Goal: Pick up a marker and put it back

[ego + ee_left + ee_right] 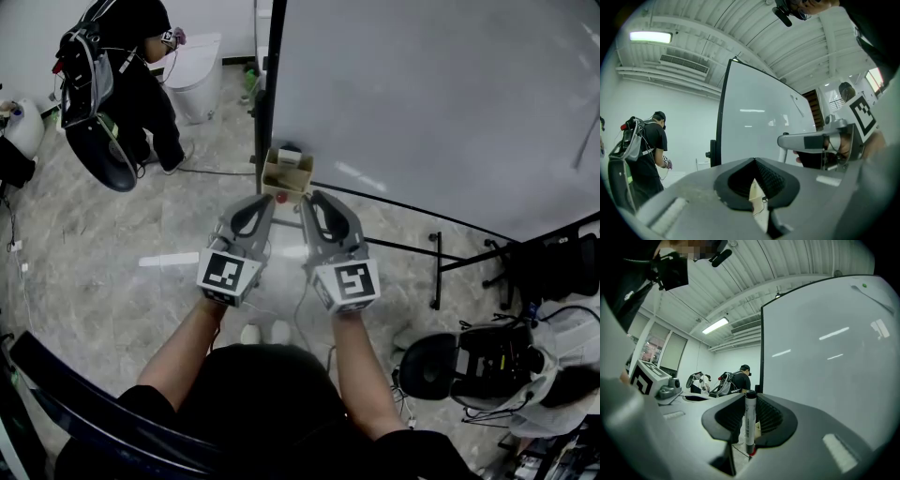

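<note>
Right gripper (750, 401): fingers clamped on the marker (750, 423), pinched mid-barrel, with the marker upright, dark end up and a red bit showing at the bottom. It's held in the air just short of the cardboard box (286, 172). Left gripper (754, 161): fingers together, nothing in them, also just short of the box, on its left side. I'd expect the marker to be light, rigid, smooth plastic (round barrel, so it could roll or pivot in the pads). Mid-barrel hold looks right; near an end it would likely swing.
</note>
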A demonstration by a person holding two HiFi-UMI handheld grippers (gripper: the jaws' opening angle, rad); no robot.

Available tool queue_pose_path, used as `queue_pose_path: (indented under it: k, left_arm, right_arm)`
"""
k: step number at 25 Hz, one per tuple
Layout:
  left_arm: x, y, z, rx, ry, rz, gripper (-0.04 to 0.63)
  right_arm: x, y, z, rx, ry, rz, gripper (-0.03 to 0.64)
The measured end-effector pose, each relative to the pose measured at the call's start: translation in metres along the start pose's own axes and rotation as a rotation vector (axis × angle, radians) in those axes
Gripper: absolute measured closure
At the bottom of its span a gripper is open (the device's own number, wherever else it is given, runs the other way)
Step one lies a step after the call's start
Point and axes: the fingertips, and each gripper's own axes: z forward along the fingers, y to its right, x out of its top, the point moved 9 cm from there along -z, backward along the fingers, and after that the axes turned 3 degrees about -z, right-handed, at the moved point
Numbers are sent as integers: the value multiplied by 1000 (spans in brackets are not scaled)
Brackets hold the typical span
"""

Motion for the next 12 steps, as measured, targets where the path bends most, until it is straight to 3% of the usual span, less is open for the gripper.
queue_pose_path:
  k: [12]
  left_arm:
    - [-4, -5, 23, 8, -22, -21, 592]
  right_arm:
    - [-14, 21, 26, 7, -35, 17, 538]
